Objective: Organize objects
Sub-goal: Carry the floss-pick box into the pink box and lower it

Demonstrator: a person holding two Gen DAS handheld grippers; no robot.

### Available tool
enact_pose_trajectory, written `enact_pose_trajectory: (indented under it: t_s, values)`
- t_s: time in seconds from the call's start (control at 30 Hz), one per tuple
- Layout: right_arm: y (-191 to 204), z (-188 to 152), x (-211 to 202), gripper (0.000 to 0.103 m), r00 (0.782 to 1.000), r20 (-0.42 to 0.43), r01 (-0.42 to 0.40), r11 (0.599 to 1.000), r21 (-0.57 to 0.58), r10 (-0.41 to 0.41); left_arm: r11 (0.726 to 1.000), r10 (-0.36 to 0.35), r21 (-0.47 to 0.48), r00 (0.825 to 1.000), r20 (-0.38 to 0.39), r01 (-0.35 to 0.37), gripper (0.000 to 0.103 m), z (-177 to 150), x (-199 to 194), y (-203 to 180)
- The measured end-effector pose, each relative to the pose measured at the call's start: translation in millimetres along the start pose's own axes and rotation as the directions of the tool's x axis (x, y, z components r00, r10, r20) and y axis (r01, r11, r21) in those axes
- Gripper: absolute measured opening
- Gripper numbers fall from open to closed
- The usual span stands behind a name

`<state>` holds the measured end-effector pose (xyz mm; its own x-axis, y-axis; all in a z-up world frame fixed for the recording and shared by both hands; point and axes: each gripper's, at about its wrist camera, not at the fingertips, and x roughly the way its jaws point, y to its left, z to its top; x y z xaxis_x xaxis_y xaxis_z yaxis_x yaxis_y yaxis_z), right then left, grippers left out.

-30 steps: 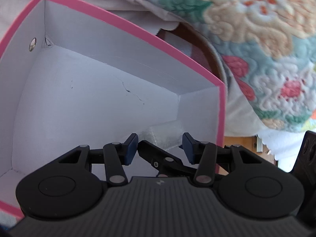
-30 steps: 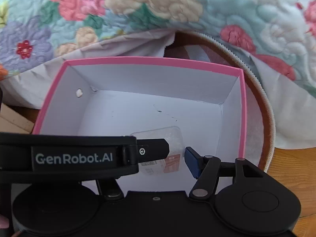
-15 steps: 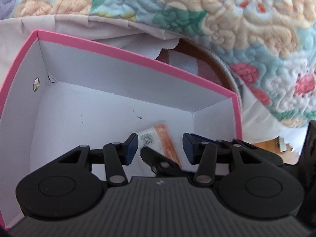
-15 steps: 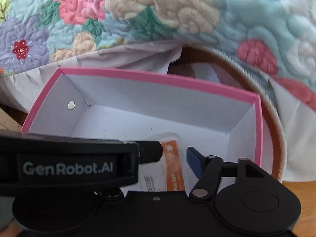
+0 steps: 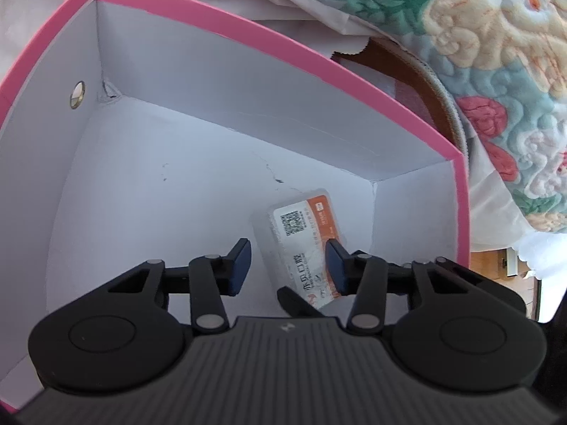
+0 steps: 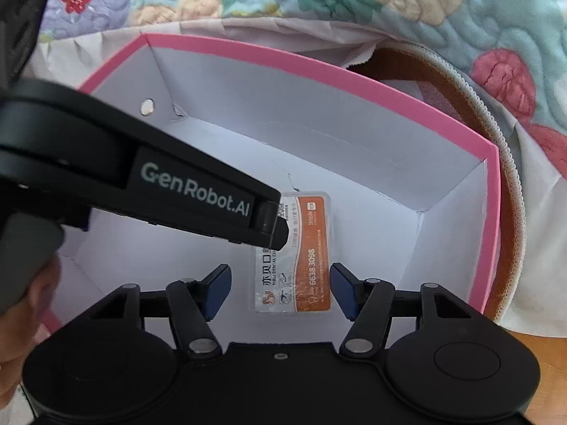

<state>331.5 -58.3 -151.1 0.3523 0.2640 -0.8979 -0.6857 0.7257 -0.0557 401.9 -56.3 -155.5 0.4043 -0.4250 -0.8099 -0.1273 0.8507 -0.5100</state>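
**A home setting, likely a bedroom or living room**

A quilted floral bedspread [image 6: 407, 3] in pink, teal and cream fills the background, with a pale scallop-edged cloth [image 6: 283, 33] under it. A pink-rimmed white cardboard box [image 6: 354, 74] sits beside a round brown cushion-like piece [image 6: 460, 88] on a wooden surface [image 6: 531, 350], all household furnishings.

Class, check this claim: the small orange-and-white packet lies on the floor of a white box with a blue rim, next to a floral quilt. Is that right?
Not quite: the rim of the box is pink, not blue. The right wrist view shows this clearly. The rest holds: the orange-and-white packet lies on the box's white floor, and the floral quilt lies beside it.
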Motion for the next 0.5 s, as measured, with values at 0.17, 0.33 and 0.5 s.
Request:
enact_pose_trajectory:
  t_s: [0.17,0.33,0.5]
  values:
    - [6,7,-3,0.032,0.998,0.048,0.034,0.998,-0.045,-0.031,0.999,-0.033,-0.016,0.999,0.003,0.033,0.033,3,3,0]
    - [-6,20,3,0.019,0.996,0.06,0.061,0.997,0.043,-0.063,0.998,-0.046,-0.036,0.998,0.042,0.047,0.033,7,-1,3]
    - [-19,26,7,0.019,0.99,0.065,0.122,0.989,0.087,-0.128,1.0,-0.004,0.012,0.998,0.057,0.003,0.033,9,-7,-8]
